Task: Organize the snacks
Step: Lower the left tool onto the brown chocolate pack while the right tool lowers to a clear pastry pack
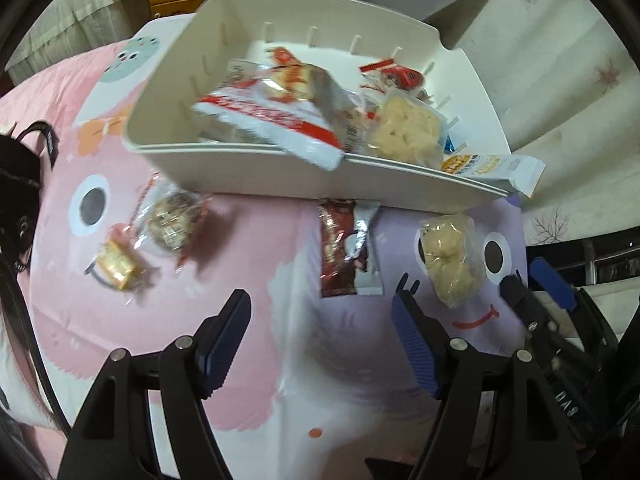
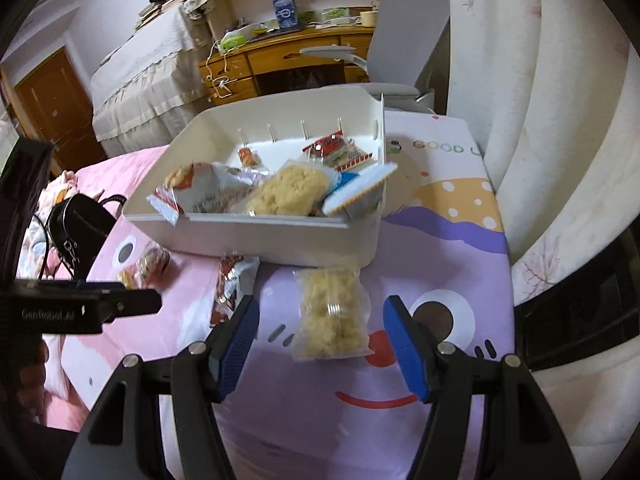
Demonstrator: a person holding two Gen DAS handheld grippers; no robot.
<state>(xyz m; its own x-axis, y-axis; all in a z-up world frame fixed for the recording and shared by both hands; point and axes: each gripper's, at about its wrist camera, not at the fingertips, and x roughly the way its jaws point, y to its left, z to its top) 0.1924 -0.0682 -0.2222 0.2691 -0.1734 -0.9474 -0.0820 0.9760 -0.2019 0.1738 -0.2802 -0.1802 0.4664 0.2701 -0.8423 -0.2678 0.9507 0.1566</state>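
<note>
A white bin point(image 1: 248, 152) point(image 2: 260, 236) stands on the cartoon-print cloth and holds several wrapped snacks. In front of it lie a dark red packet point(image 1: 344, 252) point(image 2: 232, 284), a clear pack of pale yellow puffs point(image 1: 448, 264) point(image 2: 330, 312), a round cookie pack point(image 1: 172, 220) point(image 2: 154, 260) and a small yellow snack point(image 1: 118, 266). My left gripper point(image 1: 320, 312) is open just short of the red packet, with nothing between its pads. My right gripper point(image 2: 322, 312) is open and hovers over the puff pack, its pads on either side of the pack and not pressing on it.
A black bag point(image 1: 20, 184) point(image 2: 76, 220) sits at the cloth's left edge. White patterned bedding point(image 2: 560, 160) rises on the right. Behind the bin are a grey office chair point(image 2: 400, 40) and a wooden desk point(image 2: 280, 52).
</note>
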